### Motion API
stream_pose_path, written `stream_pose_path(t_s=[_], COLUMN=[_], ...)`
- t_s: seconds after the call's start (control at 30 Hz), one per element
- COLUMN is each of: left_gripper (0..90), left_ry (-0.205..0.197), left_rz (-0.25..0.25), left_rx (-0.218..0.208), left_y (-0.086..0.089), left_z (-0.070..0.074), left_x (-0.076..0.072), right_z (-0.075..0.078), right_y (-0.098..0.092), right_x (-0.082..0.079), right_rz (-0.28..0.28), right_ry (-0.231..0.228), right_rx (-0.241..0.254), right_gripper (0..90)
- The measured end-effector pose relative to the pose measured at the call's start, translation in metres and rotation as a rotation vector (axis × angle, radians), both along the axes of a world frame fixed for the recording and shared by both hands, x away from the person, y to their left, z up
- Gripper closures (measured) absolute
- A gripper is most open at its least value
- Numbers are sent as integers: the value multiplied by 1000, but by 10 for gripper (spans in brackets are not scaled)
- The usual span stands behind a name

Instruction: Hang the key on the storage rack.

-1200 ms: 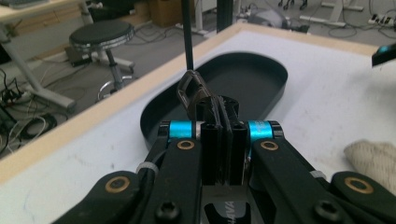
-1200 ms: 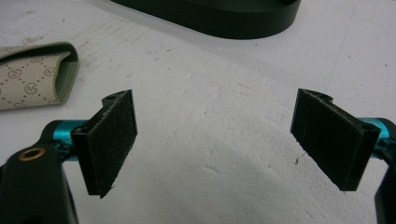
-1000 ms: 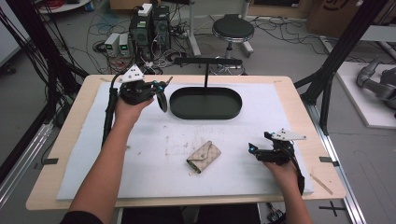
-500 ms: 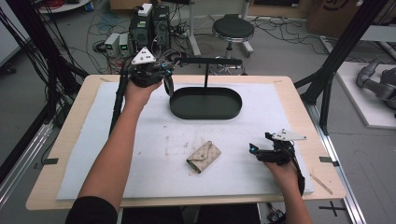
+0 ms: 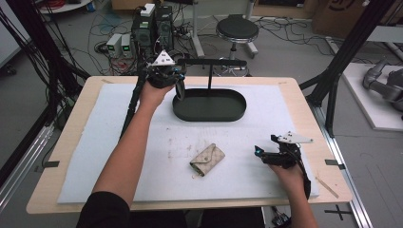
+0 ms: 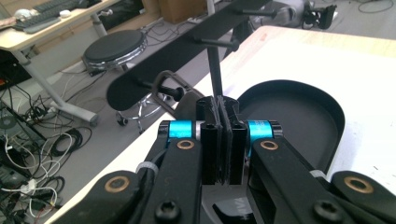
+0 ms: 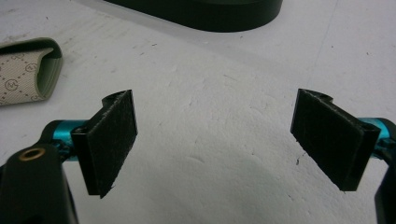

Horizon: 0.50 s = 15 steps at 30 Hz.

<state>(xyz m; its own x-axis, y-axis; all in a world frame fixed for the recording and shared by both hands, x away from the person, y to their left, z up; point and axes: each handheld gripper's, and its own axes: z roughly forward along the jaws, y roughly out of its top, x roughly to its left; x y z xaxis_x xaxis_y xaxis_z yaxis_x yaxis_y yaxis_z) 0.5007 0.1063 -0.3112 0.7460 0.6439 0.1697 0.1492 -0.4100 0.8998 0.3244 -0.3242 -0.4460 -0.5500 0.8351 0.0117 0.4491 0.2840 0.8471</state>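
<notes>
A black stand has an oval tray base [image 5: 223, 115] and a T-bar [image 5: 216, 62] on a post. My left gripper [image 5: 177, 80] is raised at the bar's left end, shut on a dark object [image 5: 180, 91] that hangs below it. In the left gripper view the pads [image 6: 211, 140] are pressed together, and the object's loop [image 6: 161, 80] sits at a peg on the bar [image 6: 154, 65]. A beige patterned wallet [image 5: 207, 160] lies folded on the mat in front of the stand. My right gripper [image 5: 259, 152] rests open on the mat to the wallet's right, with the wallet [image 7: 25, 70] to the left of its open pads [image 7: 107, 140].
A white foam mat [image 5: 119, 142] covers the wooden table [image 5: 328, 190]. Behind the table are a round stool [image 5: 236, 29], electronics boxes [image 5: 153, 23] and floor cables. Black frame posts [image 5: 340, 61] stand at both sides. A grey robot arm [image 5: 385, 83] lies to the far right.
My left gripper lifted the dark object and carried it back and to the right, up to the bar's left end. The right gripper and the wallet stayed put.
</notes>
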Motion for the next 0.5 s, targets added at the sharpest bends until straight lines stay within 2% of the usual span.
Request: stream_pose_path(t_s=[0.33, 0.5], left_gripper=[875, 871], left_ry=[20, 36], left_rz=[-5, -4], left_rx=[16, 10], left_y=[-9, -10], left_z=[-7, -13], left_x=[11, 18], right_z=[0, -1], right_y=[0, 0], right_x=[0, 0], right_rz=[-1, -3], right_ry=[3, 6], right_rx=[-1, 3], right_gripper=[148, 148])
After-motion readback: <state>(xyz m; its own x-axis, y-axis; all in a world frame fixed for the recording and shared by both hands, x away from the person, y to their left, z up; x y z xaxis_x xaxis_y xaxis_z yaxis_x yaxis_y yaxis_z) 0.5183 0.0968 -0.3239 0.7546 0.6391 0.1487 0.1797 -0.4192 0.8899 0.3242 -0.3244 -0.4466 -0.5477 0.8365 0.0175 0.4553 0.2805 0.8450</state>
